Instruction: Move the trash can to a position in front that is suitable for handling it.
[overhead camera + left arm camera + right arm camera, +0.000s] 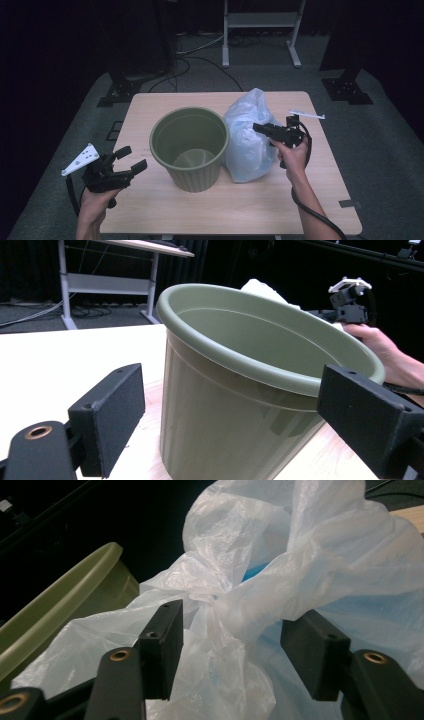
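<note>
At the left edge of a pale wooden surface, the left claw hangs with its jaws spread wide and nothing between them, aimed toward an olive-green plastic bucket. The bucket stands upright near the middle of the surface, mouth open; in the left gripper view it rises between the two black jaws but farther off, untouched by either. Just right of it, leaning against its side, sits a translucent white plastic bag, knotted at the top with something blue showing through. The right claw is held level at the bag's upper part; in the right gripper view its jaws stand apart on either side of the knotted neck, not pressing it
</note>
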A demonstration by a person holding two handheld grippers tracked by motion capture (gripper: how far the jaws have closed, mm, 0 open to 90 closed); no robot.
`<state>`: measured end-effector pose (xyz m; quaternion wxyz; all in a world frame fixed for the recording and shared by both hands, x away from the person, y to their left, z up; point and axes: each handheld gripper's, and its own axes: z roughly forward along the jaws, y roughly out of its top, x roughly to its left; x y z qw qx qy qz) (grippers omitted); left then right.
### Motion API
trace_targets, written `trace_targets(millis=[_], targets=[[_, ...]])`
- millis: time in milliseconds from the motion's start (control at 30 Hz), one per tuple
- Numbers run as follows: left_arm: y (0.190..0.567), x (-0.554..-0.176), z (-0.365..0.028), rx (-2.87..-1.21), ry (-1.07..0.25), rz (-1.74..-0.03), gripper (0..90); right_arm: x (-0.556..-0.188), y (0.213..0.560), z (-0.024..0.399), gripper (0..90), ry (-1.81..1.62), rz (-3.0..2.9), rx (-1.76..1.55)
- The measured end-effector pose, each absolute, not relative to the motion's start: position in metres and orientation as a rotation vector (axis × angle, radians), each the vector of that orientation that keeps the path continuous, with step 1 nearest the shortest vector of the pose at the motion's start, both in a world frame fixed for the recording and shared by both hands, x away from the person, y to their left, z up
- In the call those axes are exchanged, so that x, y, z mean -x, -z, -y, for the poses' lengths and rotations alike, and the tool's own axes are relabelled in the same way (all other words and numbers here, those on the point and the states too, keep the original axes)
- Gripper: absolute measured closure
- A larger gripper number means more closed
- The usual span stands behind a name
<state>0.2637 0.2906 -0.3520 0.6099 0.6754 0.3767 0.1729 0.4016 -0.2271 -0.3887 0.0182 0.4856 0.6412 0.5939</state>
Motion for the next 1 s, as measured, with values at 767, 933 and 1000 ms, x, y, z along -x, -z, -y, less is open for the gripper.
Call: trace_targets(millis=[767, 933, 1000], targets=[[0.355, -0.267, -0.288, -1.568, -0.389, -0.869, 10.4, -0.368, 0.363, 0.271, 33.8, -1.892, -1.974, -1.442], [0.354, -0.267, -0.288, -1.568, -0.391, -0.869, 10.4, -0.364, 0.361, 0.277, 33.8, -1.916, -1.971, -1.442], [0.355, -0.267, -0.287, -1.567, -0.391, -0.87, 10.4, -0.363, 0.36, 0.28, 33.8, -1.93, -1.964, -1.444]])
